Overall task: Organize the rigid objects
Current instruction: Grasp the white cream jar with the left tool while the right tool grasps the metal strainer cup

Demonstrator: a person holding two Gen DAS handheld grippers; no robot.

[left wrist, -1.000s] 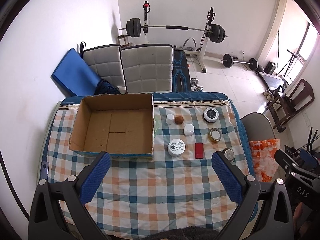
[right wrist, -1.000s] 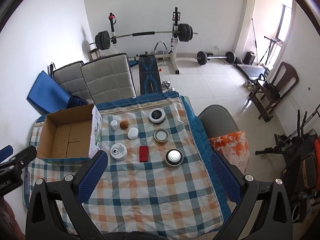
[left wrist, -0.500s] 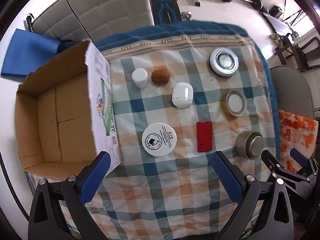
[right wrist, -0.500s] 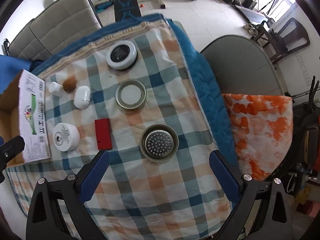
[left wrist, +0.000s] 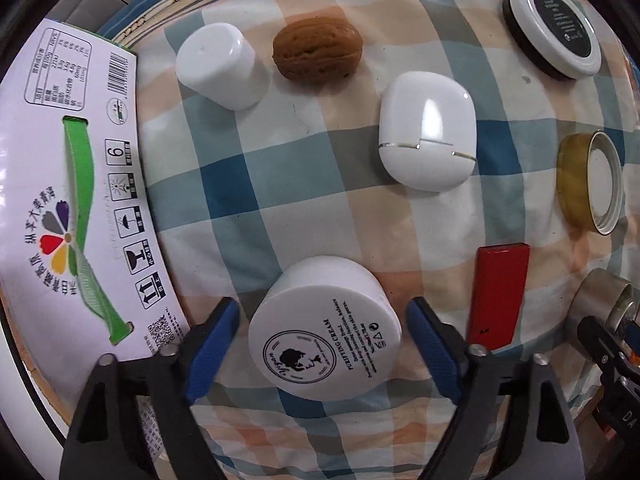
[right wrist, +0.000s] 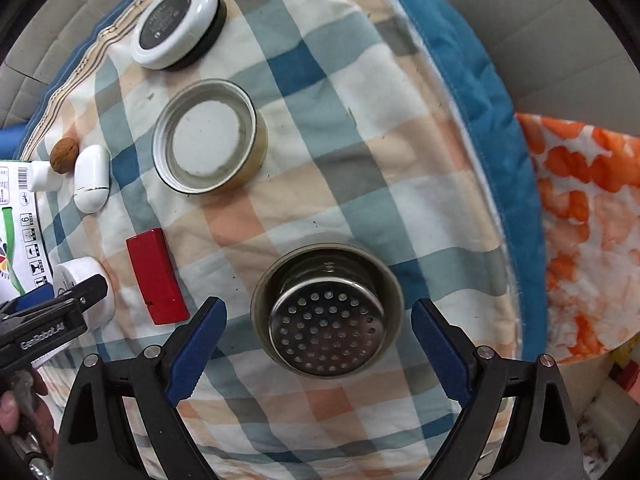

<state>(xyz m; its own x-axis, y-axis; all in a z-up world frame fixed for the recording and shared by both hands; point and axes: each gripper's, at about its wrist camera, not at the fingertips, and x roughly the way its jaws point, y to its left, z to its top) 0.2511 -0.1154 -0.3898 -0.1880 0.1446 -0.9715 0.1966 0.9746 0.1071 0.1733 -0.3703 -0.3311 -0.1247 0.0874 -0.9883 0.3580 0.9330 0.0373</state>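
A white cream jar [left wrist: 324,332] stands on the checked cloth between the blue pads of my left gripper [left wrist: 322,316]. The jaws are closing, and a thin gap still shows on each side. My right gripper [right wrist: 318,308] points straight down over a perforated metal strainer cup [right wrist: 326,314]. Its jaws are closing too, with clear gaps to the cup. A red flat block [left wrist: 498,292], a white oval case [left wrist: 428,132], a walnut [left wrist: 318,54], a small white cap [left wrist: 218,66], a gold-rimmed lid [right wrist: 208,136] and a black-topped tin [right wrist: 176,24] lie nearby.
The printed wall of the cardboard box [left wrist: 72,208] rises just left of the cream jar. The blue quilted table edge [right wrist: 472,80] runs along the right, with a grey chair seat [right wrist: 552,40] and an orange-and-white cloth [right wrist: 588,220] beyond it.
Both grippers have dropped toward the table and tipped downward. The left jaws have narrowed around the cream jar, and the right jaws have narrowed slightly around the strainer cup.
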